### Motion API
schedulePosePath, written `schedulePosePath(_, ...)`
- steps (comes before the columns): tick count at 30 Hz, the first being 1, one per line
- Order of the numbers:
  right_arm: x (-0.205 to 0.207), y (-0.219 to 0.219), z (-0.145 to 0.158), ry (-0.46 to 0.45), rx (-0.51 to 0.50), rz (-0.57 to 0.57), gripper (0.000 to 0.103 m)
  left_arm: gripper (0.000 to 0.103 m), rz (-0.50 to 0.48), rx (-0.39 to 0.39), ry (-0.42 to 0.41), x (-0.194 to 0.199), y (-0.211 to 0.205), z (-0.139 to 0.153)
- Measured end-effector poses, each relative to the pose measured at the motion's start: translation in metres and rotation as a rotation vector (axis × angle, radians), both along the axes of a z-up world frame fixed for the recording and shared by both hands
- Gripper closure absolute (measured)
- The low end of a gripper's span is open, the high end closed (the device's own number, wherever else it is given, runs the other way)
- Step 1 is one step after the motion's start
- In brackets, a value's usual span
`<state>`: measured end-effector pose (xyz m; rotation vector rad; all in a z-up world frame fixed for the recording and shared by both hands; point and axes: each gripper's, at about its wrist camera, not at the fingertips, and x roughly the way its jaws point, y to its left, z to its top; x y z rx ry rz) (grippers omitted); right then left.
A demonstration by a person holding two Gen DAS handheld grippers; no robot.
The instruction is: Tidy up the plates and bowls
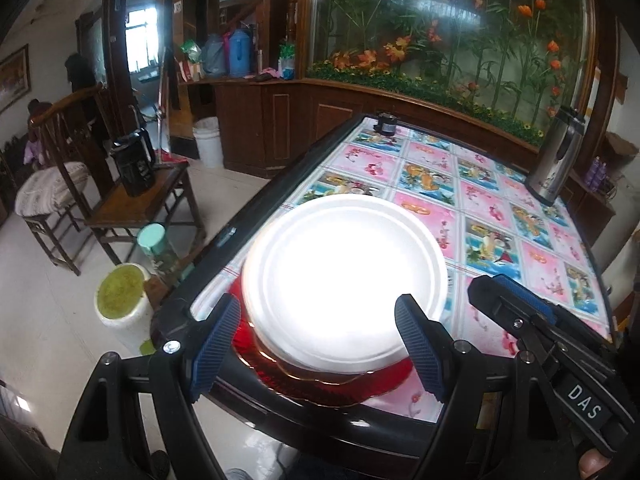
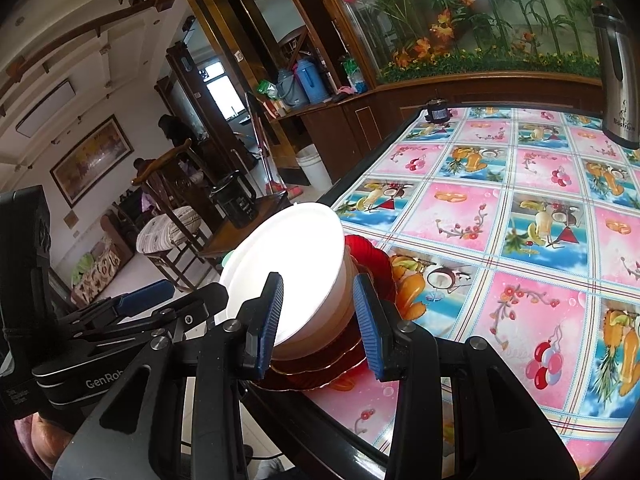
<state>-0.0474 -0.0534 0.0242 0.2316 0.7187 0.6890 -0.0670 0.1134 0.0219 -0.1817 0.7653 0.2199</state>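
Note:
A white bowl [image 1: 344,276] sits on a stack of red glass plates [image 1: 320,384] at the near left corner of the table. My left gripper [image 1: 320,344] is open, its fingers spread on either side of the bowl's near rim, not touching it. My right gripper [image 2: 320,320] is open around the near side of the same white bowl [image 2: 296,264], above the red plates [image 2: 352,356]. The right gripper also shows in the left wrist view [image 1: 516,304] beside the stack.
The table [image 2: 500,240] has a pink and blue fruit-pattern cloth and a dark raised edge. A steel thermos [image 1: 558,156] stands at the far right, a small dark jar [image 1: 386,123] at the far edge. Wooden chairs [image 1: 132,200] and bins [image 1: 122,300] stand left of the table.

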Motion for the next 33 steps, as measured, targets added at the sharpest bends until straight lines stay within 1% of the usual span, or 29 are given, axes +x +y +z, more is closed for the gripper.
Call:
schedulePosePath(4,-0.0004,0.001,-0.0025,-0.001,0.002,-0.003,0.066,0.022,-0.002,-0.022,0.018,0.0031,0.0011,-0.0033)
schedulePosePath(8,-0.0009,0.0018,-0.0036,-0.006,0.003,-0.004,0.066,0.022,0.034,0.044,0.003,0.0014,-0.0024,-0.0003)
schedulePosePath(13,-0.0008,0.0017,-0.0039,0.0,0.003,-0.004,0.066,0.022,0.067,0.088,-0.016,0.0003,-0.0005,0.0032)
schedulePosePath(18,-0.0018,0.002,-0.0026,-0.001,0.003,-0.004,0.066,0.022,0.069,0.133,-0.015,0.0043,0.0,0.0023)
schedulePosePath(26,-0.0024,0.0023,-0.0022,0.007,0.007,-0.008,0.066,0.022,0.059,0.124,-0.044,0.003,0.0031,0.0035)
schedulePosePath(30,-0.0023,0.003,-0.0026,0.011,0.007,-0.014,0.066,0.022,0.052,0.102,-0.069,0.0012,0.0054,0.0044)
schedulePosePath(33,0.0002,0.0031,-0.0047,0.023,0.012,-0.018,0.066,0.022,0.065,0.12,-0.066,0.003,0.0074,0.0041)
